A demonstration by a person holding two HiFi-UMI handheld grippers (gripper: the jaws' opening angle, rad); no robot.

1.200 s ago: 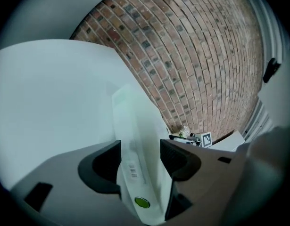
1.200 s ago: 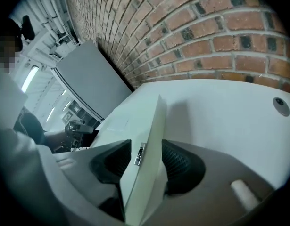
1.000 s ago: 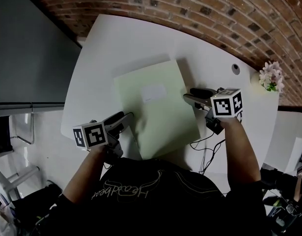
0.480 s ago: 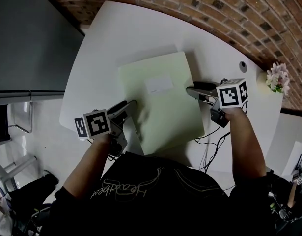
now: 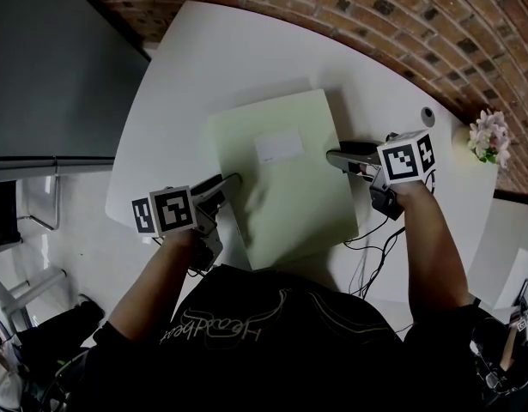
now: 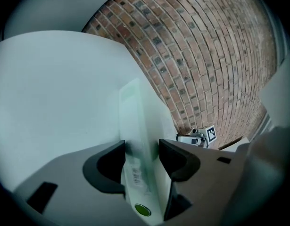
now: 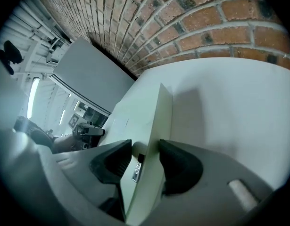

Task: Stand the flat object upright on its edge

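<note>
A flat pale green folder with a white label is held over the white table, one side edge in each gripper. My left gripper is shut on its left edge, near the front corner. In the left gripper view the folder's edge runs up between the jaws of the left gripper. My right gripper is shut on the right edge. In the right gripper view the right gripper pinches the folder, which slopes with its far end low toward the table.
A brick wall curves behind the table. A small bunch of flowers and a round cable grommet sit at the table's right end. Cables hang by the front edge. A grey cabinet stands at the left.
The right gripper has tilted a little. Both grippers keep the same hold on the folder, which has barely moved.
</note>
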